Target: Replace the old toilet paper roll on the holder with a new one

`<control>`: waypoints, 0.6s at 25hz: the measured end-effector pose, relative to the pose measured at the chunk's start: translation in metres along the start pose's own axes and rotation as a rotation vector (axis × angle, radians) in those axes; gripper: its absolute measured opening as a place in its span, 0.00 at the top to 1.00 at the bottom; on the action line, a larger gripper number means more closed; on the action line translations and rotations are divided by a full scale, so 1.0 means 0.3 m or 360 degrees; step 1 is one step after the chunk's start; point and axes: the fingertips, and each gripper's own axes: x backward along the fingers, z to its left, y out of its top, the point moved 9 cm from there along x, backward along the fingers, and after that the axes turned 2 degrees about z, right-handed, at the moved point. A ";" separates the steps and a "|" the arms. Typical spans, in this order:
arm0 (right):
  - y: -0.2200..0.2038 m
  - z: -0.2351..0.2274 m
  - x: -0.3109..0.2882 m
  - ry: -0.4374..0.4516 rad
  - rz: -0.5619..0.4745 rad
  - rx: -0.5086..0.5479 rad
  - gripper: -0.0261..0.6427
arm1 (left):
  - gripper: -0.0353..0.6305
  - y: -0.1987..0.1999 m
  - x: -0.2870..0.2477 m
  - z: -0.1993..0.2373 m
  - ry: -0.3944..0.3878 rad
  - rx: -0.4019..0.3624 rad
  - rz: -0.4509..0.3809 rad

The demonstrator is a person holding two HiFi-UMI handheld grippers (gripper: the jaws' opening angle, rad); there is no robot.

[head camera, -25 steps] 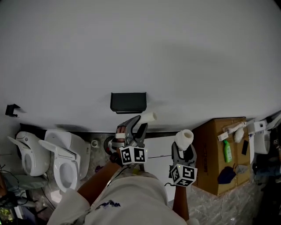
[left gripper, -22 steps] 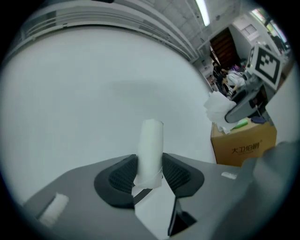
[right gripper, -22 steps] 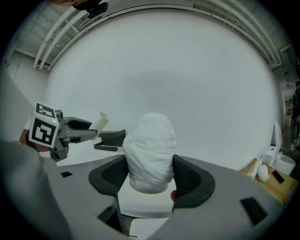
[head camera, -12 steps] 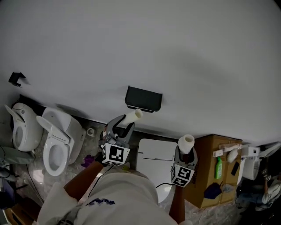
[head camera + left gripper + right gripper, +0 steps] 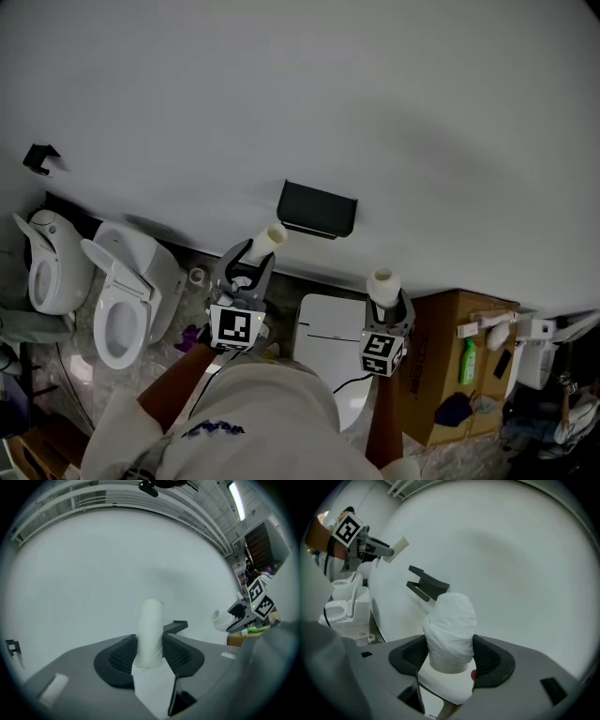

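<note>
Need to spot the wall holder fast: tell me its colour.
The holder is plain black, with no pattern; the head view shows it best.

Shows black on the holder (image 5: 317,208), pale grey on the wall (image 5: 375,94) behind it. Below the holder, shows an off-white tube (image 5: 269,236), a white roll (image 5: 382,284), a brown box (image 5: 439,375).

The left tongs (image 5: 253,255) have carried the bare cardboard tube (image 5: 270,235) from below the holder's (image 5: 317,208) right end to its left, while the right tongs (image 5: 385,305) have brought the fresh roll (image 5: 382,284) nearer it.
</note>
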 end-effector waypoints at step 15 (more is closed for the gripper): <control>0.110 0.079 -0.212 -0.0213 0.0041 0.1500 0.52 | 0.68 -0.030 0.023 0.005 0.0006 0.0215 -0.0078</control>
